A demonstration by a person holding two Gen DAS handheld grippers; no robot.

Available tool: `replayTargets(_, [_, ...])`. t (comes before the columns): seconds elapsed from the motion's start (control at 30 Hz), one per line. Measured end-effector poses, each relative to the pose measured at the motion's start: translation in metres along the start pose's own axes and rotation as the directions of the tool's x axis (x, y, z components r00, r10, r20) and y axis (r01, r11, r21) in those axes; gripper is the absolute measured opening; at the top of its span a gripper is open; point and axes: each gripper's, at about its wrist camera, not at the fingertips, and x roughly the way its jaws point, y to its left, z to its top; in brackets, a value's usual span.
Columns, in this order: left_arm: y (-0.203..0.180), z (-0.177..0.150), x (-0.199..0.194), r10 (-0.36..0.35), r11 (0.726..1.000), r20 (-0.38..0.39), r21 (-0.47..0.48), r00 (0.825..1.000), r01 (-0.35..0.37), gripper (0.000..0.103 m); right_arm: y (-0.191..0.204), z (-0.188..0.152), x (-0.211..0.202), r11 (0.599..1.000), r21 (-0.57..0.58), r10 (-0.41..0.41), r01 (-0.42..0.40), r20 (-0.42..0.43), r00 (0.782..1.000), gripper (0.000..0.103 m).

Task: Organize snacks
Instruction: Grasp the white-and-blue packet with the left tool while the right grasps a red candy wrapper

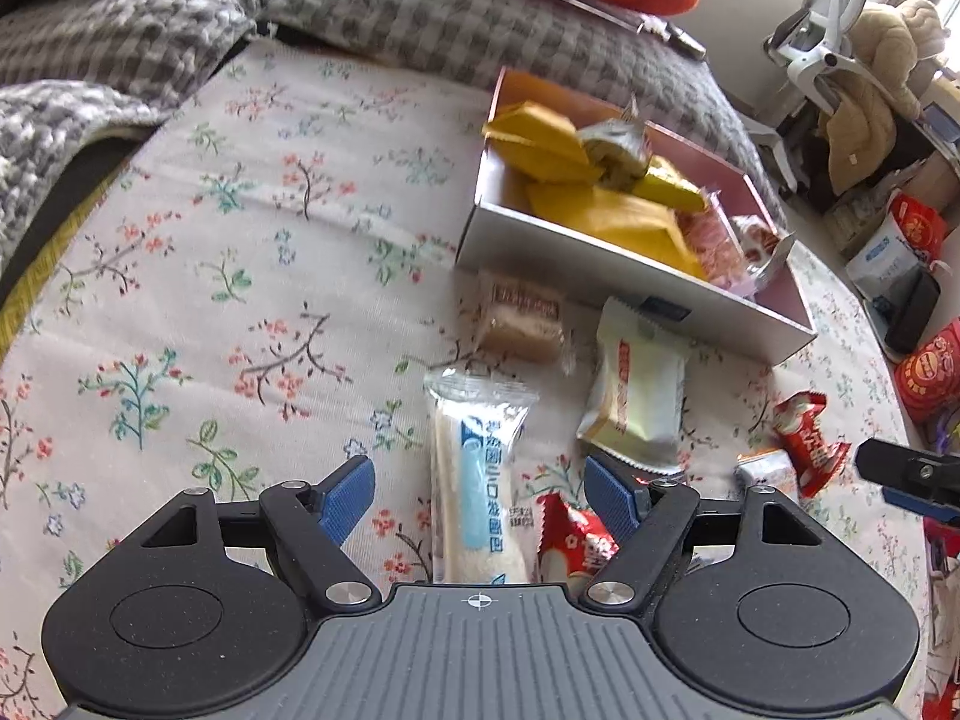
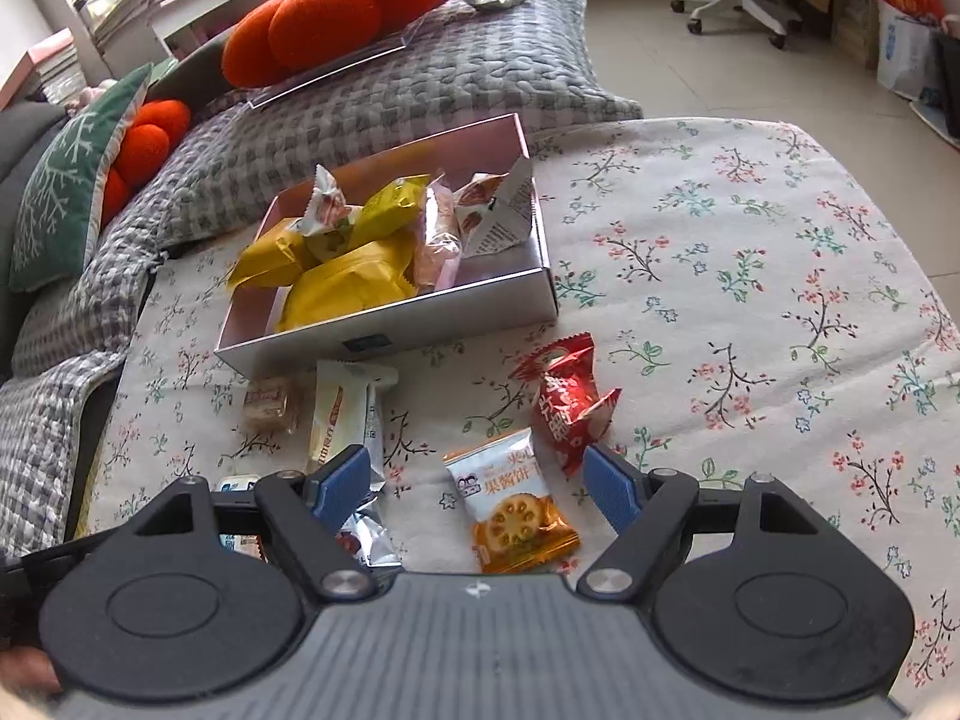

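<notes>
My left gripper (image 1: 479,498) is open over a long white-and-blue packet (image 1: 474,480) that lies between its blue pads without touching them; a red candy (image 1: 573,540) lies by the right pad. My right gripper (image 2: 477,483) is open too, with an orange-and-white biscuit packet (image 2: 516,510) lying between its pads. A silver open box (image 2: 390,336) behind both holds yellow packets (image 2: 348,288) and other wrapped snacks. Loose on the floral cloth lie a brown cake (image 1: 522,324), a white-green packet (image 1: 636,396) and a red wrapped candy (image 2: 567,402).
The floral cloth (image 2: 750,276) stretches to the right of the box. A grey checked blanket (image 2: 372,102) with orange cushions (image 2: 336,18) lies behind the box. An office chair (image 1: 822,30) and bags (image 1: 912,240) stand on the floor beyond the edge.
</notes>
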Motion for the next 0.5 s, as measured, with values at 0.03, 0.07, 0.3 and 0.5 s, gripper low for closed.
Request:
replayTargets(0.03, [0.0,-0.001,0.002,0.006,1.0,-0.005,-0.001,1.0,-0.006,0.077,0.0,0.0,0.0,1.0,-0.006,-0.005,0.005,0.003,1.0,0.075])
replayTargets(0.07, [-0.001,-0.001,0.004,0.011,1.0,-0.008,0.002,1.0,-0.011,0.077,-0.001,0.001,-0.001,1.0,-0.01,-0.013,0.013,0.007,1.0,0.075])
replayTargets(0.3, [-0.012,-0.01,0.013,0.045,0.996,-0.009,0.078,0.999,-0.044,0.072,-0.024,0.009,0.0,0.994,0.034,-0.108,0.107,0.029,0.994,0.075])
replayTargets(0.5, [-0.016,-0.011,0.012,0.084,0.991,0.016,0.105,0.996,-0.085,0.046,-0.028,0.008,0.014,0.984,-0.004,-0.177,0.177,-0.005,0.984,0.075])
